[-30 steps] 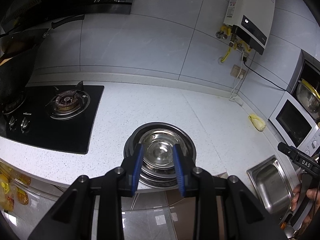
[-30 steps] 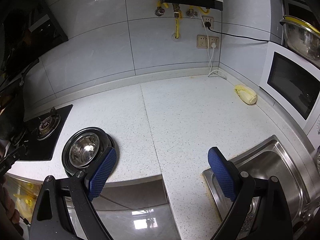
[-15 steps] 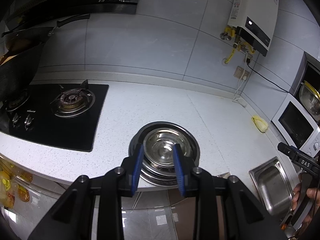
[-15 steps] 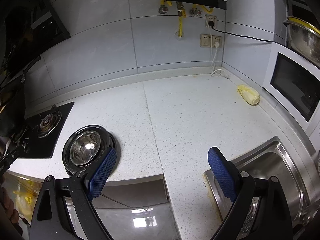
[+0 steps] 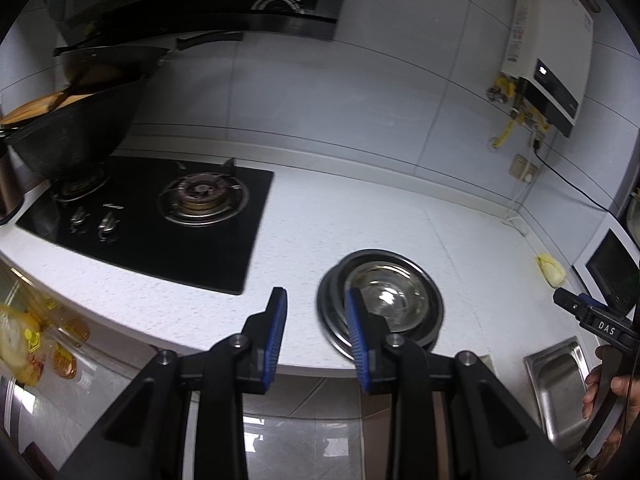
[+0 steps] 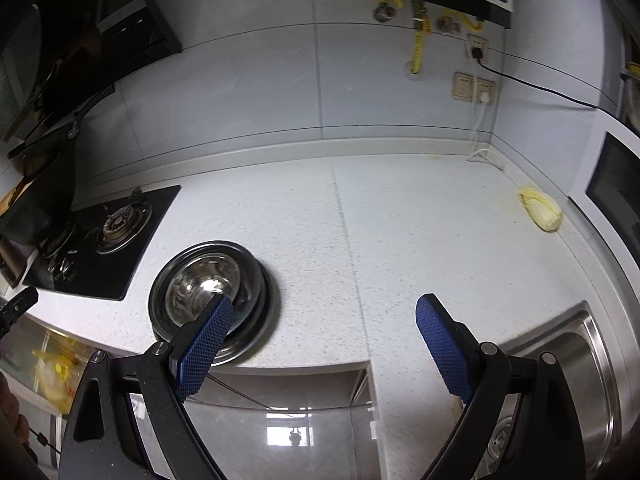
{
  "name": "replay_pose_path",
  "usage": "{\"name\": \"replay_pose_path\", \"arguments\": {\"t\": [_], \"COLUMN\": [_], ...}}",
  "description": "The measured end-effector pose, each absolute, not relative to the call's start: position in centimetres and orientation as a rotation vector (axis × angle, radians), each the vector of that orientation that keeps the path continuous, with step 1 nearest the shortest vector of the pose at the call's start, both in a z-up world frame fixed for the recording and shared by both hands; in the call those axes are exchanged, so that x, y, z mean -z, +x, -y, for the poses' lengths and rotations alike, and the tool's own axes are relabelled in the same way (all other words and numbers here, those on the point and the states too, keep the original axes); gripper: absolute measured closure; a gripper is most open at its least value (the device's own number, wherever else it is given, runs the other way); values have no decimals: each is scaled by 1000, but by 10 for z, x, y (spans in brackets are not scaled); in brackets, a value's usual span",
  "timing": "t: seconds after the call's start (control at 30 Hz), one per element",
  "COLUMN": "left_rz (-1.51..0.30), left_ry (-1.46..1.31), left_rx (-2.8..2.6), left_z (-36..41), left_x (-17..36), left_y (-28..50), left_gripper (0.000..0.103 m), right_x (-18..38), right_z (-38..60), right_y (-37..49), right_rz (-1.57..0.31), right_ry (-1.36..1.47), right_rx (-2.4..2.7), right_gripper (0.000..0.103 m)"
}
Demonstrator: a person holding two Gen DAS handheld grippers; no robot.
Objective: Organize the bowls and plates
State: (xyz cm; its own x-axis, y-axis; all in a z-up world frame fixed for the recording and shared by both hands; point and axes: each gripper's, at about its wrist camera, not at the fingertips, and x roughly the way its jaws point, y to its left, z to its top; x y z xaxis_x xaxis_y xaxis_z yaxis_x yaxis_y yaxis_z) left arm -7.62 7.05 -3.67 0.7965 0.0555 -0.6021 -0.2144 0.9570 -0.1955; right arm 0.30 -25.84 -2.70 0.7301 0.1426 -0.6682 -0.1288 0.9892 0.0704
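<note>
Speckled countertop [image 6: 400,232] w/ round nested steel bowls [image 5: 394,300].

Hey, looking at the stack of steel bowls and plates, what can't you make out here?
- Stack of steel bowls and plates, left wrist view: near-left rim hidden behind the left gripper finger; piece count unclear.
- Same stack, right wrist view: front edge covered by the right gripper finger.
- Sink: basin cut off by the frame edge.

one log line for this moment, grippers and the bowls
left gripper: open, empty | right gripper: open, empty | bowl stack: on countertop, untouched
</note>
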Motion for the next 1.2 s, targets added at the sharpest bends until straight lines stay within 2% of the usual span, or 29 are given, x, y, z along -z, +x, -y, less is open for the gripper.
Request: {"name": "replay_pose_path", "arguments": {"t": [1.2], "left_rz": [-612], "left_ry": [-250], "left_rx": [-109], "left_z": [-59], "left_x": [31], "left_y": [-81], "left_gripper": [74], "right_x": [31], "right_z": [260], "right_y": [7], "right_rz": [-752], "right_ry": [19], "right_rx": [-171], "right_gripper": [13]}}
